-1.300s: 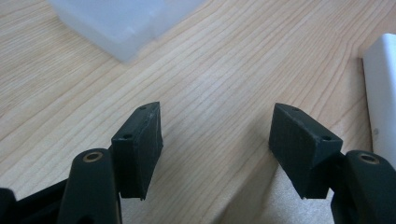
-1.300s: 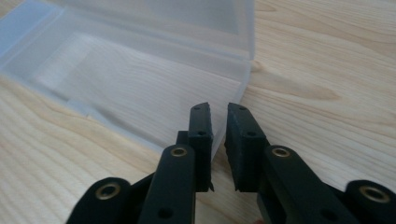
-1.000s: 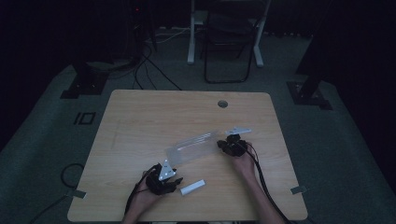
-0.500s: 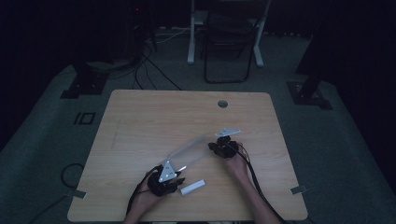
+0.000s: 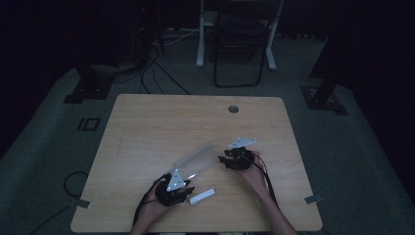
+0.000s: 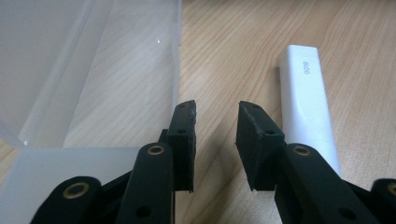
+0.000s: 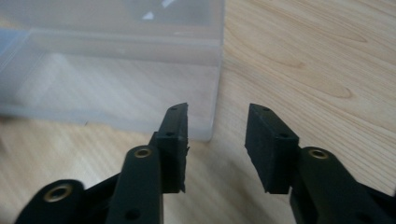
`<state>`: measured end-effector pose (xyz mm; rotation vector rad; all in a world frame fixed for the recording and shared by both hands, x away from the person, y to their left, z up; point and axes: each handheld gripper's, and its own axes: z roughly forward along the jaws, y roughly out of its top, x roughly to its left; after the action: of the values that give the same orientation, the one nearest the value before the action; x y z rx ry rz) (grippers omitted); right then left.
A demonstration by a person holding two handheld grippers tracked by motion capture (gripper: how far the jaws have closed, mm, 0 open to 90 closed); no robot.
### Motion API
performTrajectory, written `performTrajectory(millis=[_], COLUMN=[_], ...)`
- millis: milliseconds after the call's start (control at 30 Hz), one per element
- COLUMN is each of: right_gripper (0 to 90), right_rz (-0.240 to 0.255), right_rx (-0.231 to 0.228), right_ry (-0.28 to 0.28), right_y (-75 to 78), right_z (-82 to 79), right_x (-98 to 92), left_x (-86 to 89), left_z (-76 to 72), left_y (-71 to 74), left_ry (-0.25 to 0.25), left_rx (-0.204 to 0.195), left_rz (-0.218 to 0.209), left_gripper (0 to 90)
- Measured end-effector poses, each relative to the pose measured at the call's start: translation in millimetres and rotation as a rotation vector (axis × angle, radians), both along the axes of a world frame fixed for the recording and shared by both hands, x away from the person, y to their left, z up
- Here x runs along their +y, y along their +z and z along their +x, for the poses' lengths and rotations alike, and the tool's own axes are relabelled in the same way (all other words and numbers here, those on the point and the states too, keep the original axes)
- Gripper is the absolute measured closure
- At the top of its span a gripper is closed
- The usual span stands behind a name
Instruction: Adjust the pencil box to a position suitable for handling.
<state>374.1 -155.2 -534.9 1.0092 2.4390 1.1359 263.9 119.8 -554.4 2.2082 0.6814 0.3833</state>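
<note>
The left hand-held gripper (image 5: 180, 192) rests low on the wooden counter (image 5: 161, 122). Its jaws stand a narrow gap apart, and I cannot tell if they pinch anything. The clear plastic box (image 6: 88, 60) lies just beside its left jaw, and a white stick-shaped case (image 6: 306, 98) lies just beside its right jaw. The box reaches across to the right hand-held gripper (image 5: 231, 159). Those jaws have just been opening and now hold nothing; the box corner (image 7: 205, 93) is just in front of its left jaw.
</note>
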Motion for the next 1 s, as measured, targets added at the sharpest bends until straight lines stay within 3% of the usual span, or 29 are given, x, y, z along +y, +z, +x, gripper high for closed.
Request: performTrajectory(millis=[133,267,367,733,1000], right_gripper=[54.8,54.8,57.6,60.3,56.2], right_rz=[-0.028,-0.081,-0.093,-0.098,-0.089], right_rx=[-0.015,-0.017,-0.016,0.003,-0.028], right_ry=[0.049,0.065,0.066,0.011,0.0], right_y=[0.4,-5.5,-11.1,-18.9,-5.7], right_z=[-8.1,-9.8,-5.4,14.6,2.3], right_x=[-0.9,4.1,6.9,7.2,-14.6], left_x=[-1.1,-1.8,-1.4,0.8,0.8], left_z=[0.1,0.2,1.5,3.7,0.3], left_y=[-0.7,-2.0,-2.5,-1.9,1.4], left_ry=[0.005,0.012,0.019,0.04,0.023], left_rx=[0.001,0.002,0.002,0.007,-0.008], left_rz=[0.013,0.029,0.039,0.027,-0.005], left_gripper=[67.9,68.0,68.0,64.1,60.0])
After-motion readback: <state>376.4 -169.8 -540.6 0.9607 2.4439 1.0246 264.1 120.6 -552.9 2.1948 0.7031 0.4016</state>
